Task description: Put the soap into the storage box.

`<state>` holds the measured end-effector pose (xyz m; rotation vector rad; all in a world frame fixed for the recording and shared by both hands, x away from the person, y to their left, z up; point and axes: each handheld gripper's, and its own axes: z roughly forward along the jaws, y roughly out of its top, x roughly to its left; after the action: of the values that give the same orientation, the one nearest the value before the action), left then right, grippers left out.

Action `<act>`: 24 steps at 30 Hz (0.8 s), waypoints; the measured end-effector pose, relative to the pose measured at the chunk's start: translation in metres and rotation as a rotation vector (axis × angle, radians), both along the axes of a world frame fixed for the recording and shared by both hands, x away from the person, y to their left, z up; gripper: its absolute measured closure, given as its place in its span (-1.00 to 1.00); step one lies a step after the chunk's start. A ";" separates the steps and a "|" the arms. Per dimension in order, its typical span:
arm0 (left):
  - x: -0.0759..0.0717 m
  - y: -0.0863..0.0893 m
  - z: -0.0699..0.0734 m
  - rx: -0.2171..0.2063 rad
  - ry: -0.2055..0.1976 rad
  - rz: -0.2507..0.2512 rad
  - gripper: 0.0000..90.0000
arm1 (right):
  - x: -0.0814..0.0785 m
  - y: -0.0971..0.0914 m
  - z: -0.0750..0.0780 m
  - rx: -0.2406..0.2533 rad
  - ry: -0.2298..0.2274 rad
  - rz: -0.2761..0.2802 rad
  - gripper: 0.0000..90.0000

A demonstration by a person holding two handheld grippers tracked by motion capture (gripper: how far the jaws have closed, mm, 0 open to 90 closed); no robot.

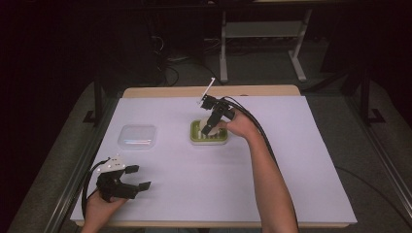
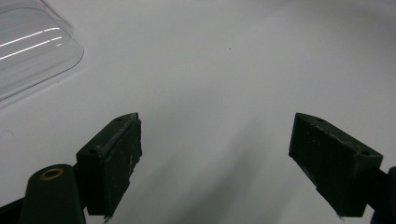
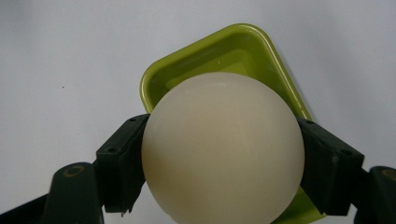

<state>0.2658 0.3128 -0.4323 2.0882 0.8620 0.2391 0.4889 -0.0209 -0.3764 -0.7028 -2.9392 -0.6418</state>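
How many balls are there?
1. The cream ball sits between the jaws of the right tool, over the green tray. Another could hide behind it in the tray.

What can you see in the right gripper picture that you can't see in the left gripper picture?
The right gripper view shows a cream-white ball squeezed between the right gripper's two black jaws, with a green dish just behind and below it. The left gripper view shows the left gripper with its jaws wide apart and nothing between them, plus the corner of a clear plastic lid at the upper left. Both show black jaws rising from the bottom and the same white table cover underneath.
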 end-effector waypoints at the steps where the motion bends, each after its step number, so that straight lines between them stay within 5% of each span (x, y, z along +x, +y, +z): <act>1: 0.000 0.000 0.000 -0.001 0.000 0.000 -0.63 | 0.000 0.000 0.000 -0.001 0.001 -0.002 -0.46; 24: 0.001 0.000 0.000 0.006 -0.001 -0.006 -0.63 | 0.006 0.000 -0.011 -0.011 0.016 -0.037 -0.46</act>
<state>0.2666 0.3129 -0.4326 2.0954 0.8550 0.2397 0.4945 -0.0208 -0.3875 -0.7620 -2.9235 -0.6202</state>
